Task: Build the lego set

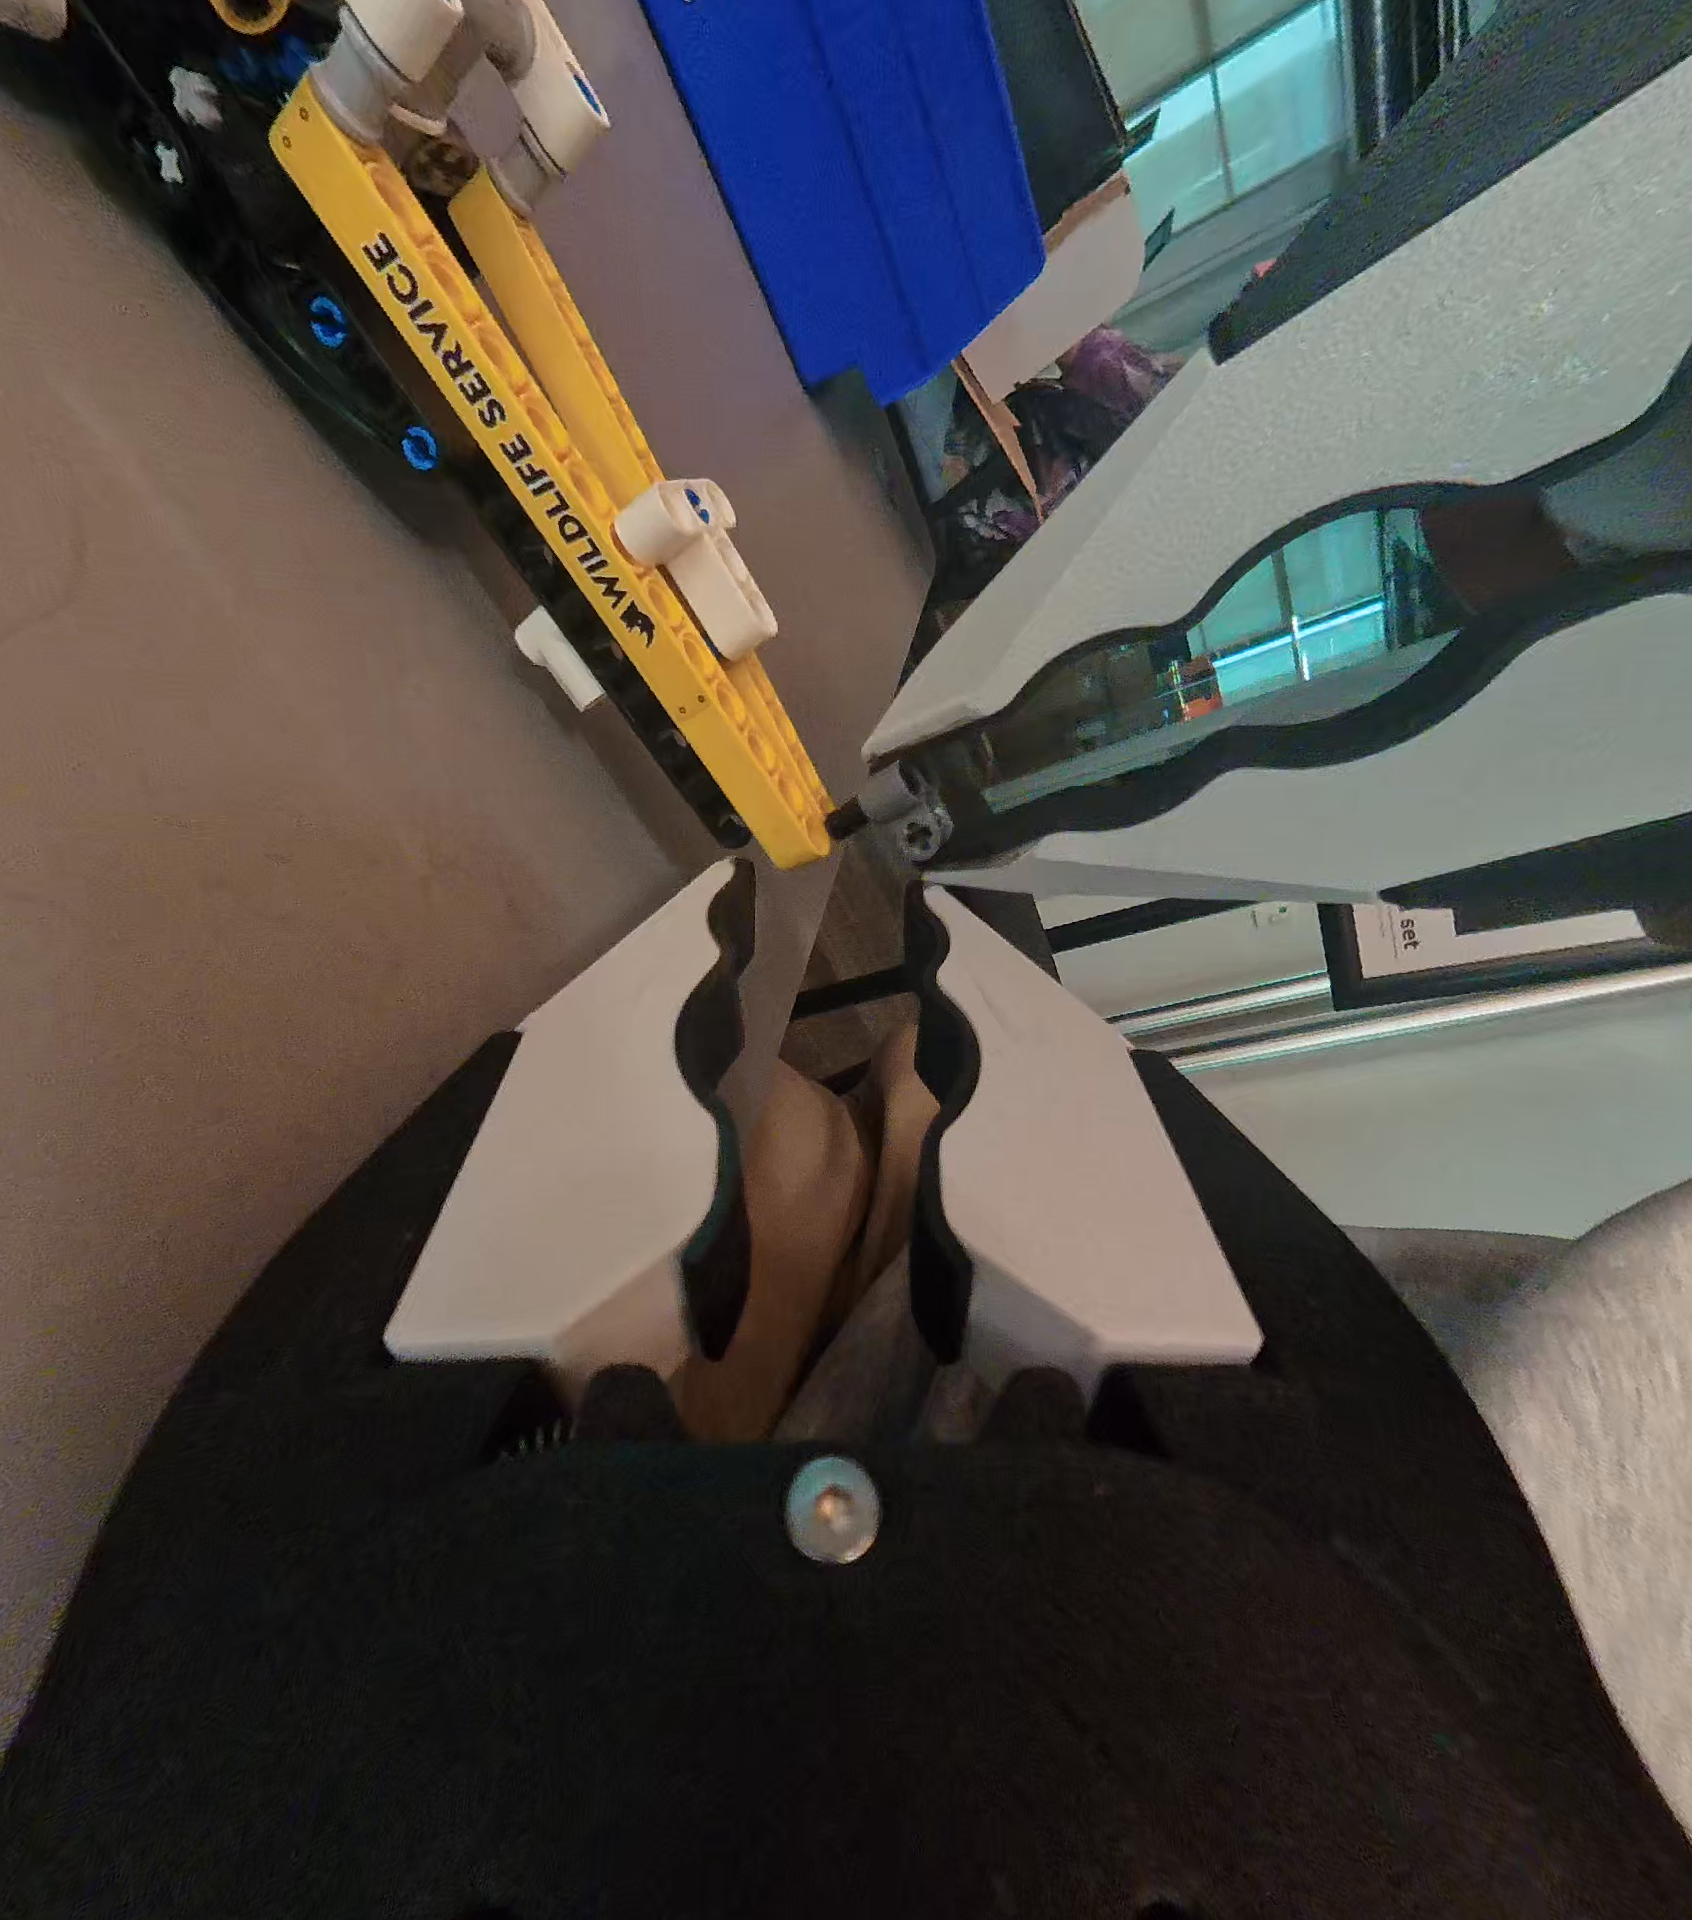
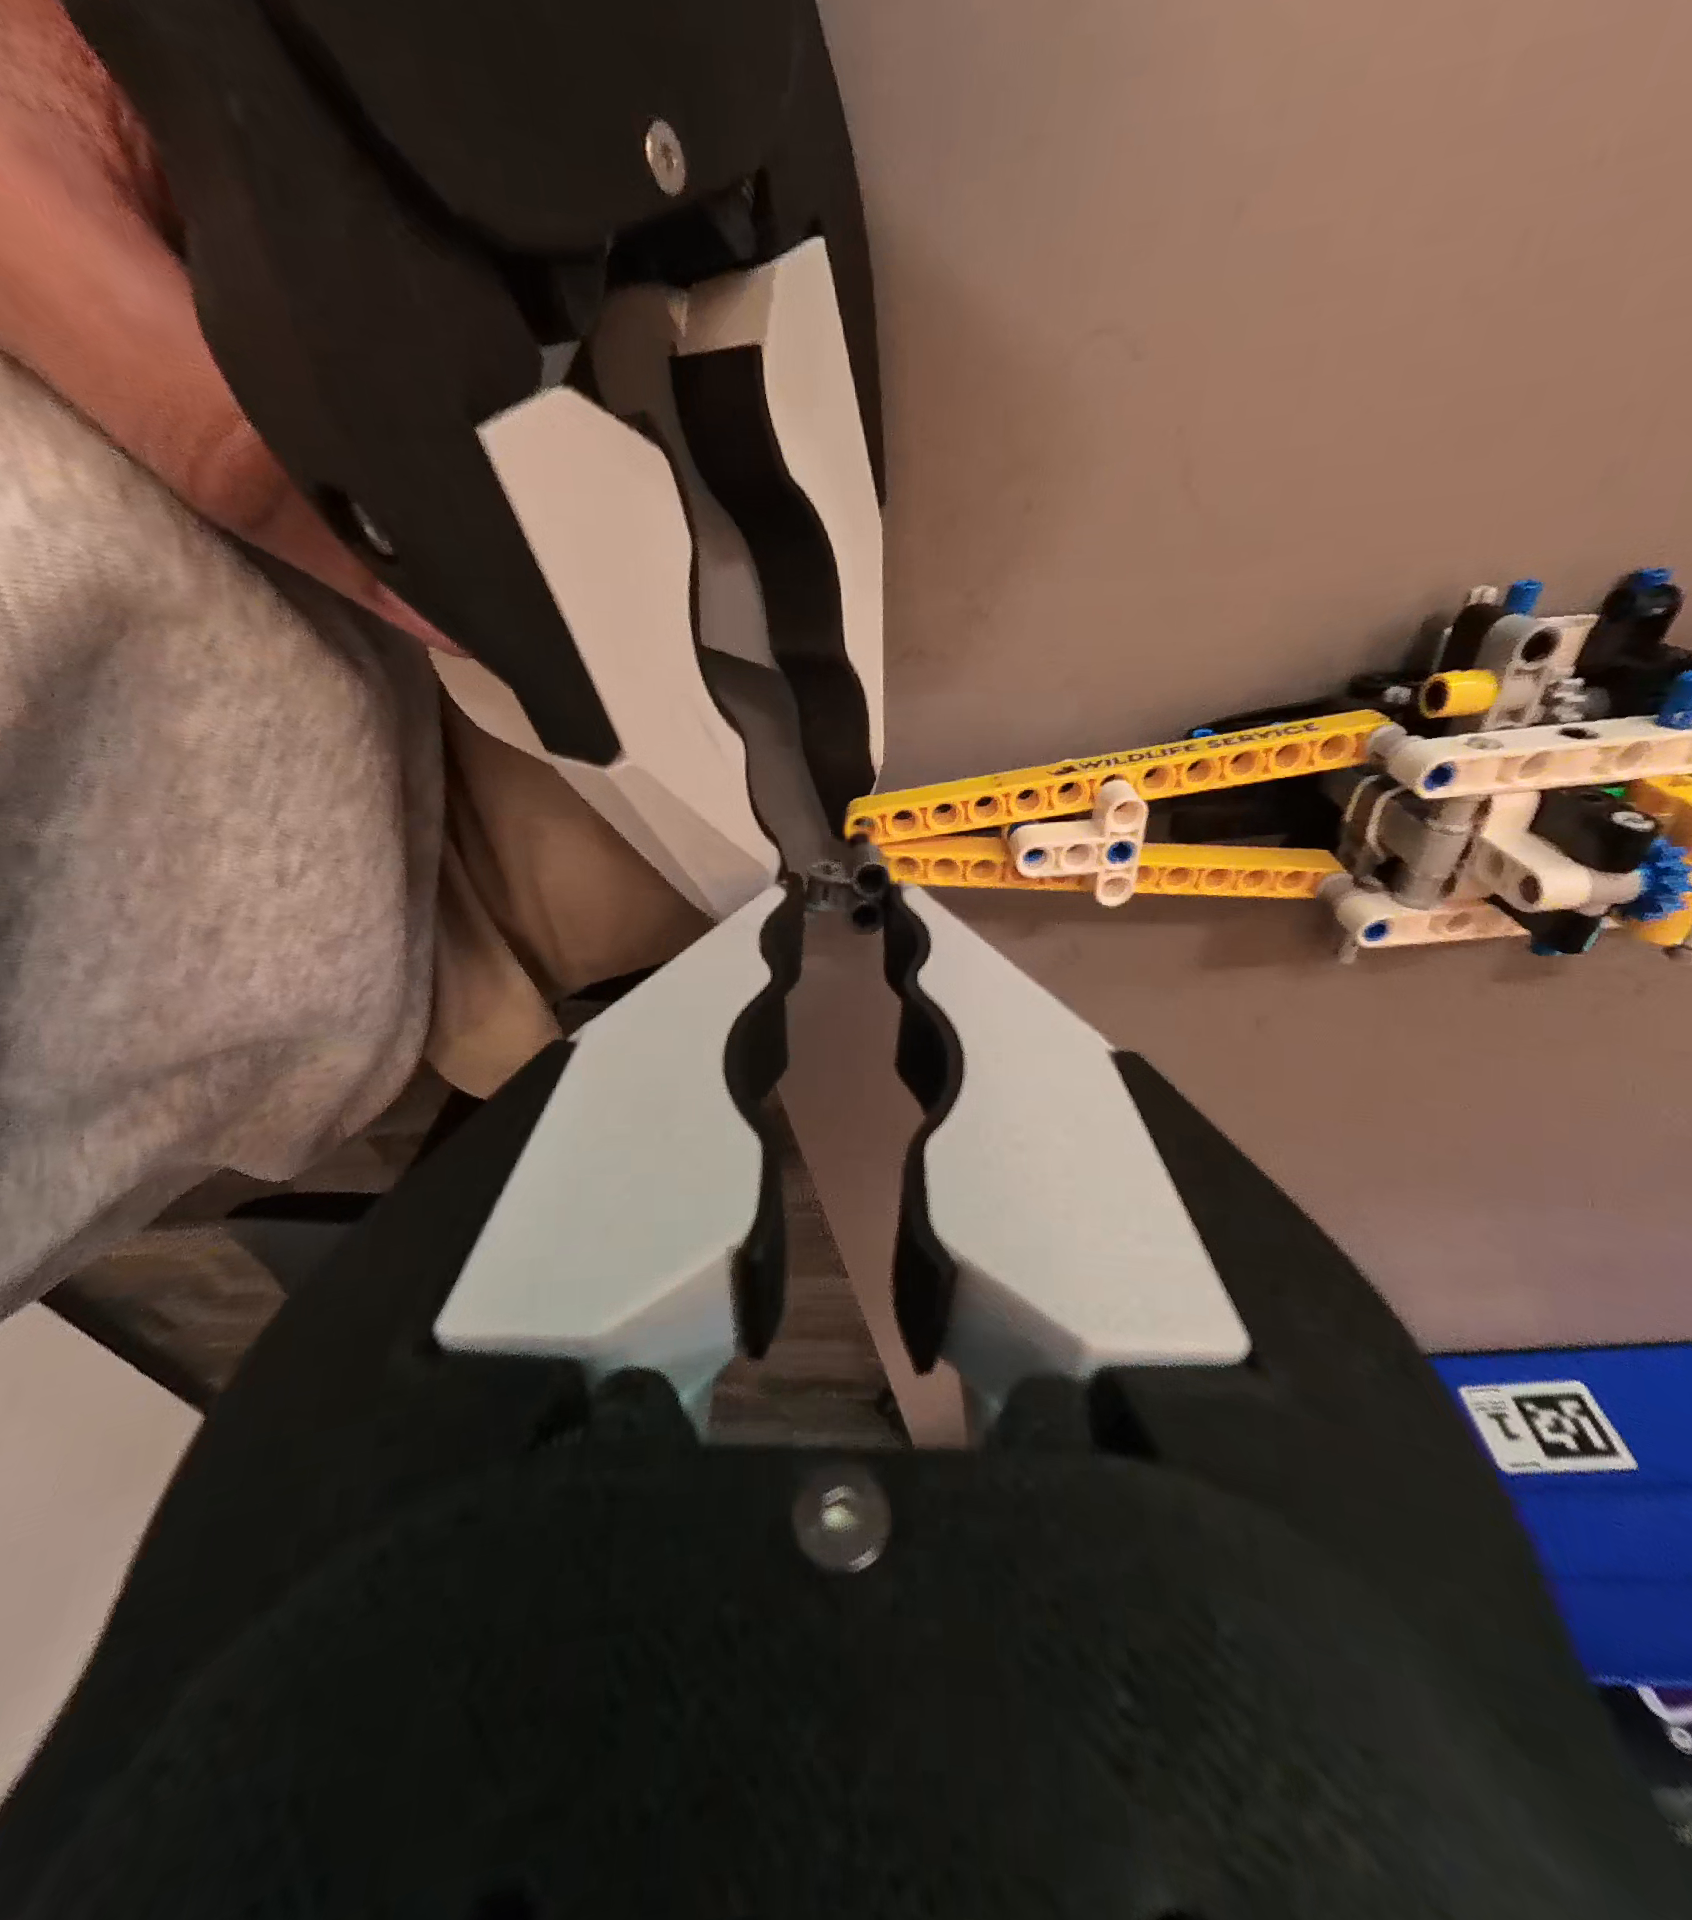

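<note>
Two claws [image 2: 837, 883] [image 1: 826, 883] show, one per hand. One lego model [image 2: 1341, 821] lies on the table [image 2: 1341, 312], with two long yellow beams [image 2: 1112, 774] [image 2: 1226, 878], one white T-piece [image 2: 1096, 847] across them and one small grey connector [image 2: 847, 894] at their tips. One blue bin [image 2: 1673, 1538] bears one white sticker [image 2: 1543, 1425].

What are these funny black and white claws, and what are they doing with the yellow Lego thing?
They are hand tools, not a robot: a person holds one gripper in each hand, and each carries a camera looking along its jaws. One picture comes from the left gripper, whose jaws stand apart with nothing between them. The other comes from the right gripper, whose jaws pinch a small grey connector right at the tip of the half-built Lego model. The model lies on a brownish table, near a blue bin.
</note>
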`<state>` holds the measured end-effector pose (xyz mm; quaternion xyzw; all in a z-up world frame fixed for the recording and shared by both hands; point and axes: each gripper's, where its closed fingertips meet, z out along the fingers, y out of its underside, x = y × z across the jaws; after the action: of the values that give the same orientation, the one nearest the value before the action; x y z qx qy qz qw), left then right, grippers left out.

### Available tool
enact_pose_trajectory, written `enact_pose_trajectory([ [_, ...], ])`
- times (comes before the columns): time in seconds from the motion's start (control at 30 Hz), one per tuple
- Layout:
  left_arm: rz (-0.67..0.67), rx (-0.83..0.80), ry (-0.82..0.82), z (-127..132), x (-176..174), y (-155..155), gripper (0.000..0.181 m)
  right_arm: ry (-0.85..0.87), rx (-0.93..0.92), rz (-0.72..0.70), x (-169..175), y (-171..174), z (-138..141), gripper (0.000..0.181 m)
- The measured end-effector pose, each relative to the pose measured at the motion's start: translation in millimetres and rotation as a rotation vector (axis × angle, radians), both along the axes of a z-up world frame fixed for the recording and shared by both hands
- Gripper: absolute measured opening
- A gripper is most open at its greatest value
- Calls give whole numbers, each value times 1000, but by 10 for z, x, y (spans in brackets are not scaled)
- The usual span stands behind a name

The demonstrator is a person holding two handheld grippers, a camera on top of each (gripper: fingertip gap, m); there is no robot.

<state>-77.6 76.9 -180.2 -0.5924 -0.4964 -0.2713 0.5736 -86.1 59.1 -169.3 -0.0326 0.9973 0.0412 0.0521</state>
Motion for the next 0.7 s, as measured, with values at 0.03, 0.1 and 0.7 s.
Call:
enact_pose_trajectory([
  [0.03, -2, -4, 4, -3, 4, 6, 26, 2, -1, 0, 1, -3, -8, 14],
  [0.1, -4, -13, 14, -7, 11, 18, 25, 11, 3, 3, -4, 5, -29, 14],
  [0.7, -43, 21, 15, 13, 80, 47, 29, 31, -28, 69, 21, 57, -56, 14],
])
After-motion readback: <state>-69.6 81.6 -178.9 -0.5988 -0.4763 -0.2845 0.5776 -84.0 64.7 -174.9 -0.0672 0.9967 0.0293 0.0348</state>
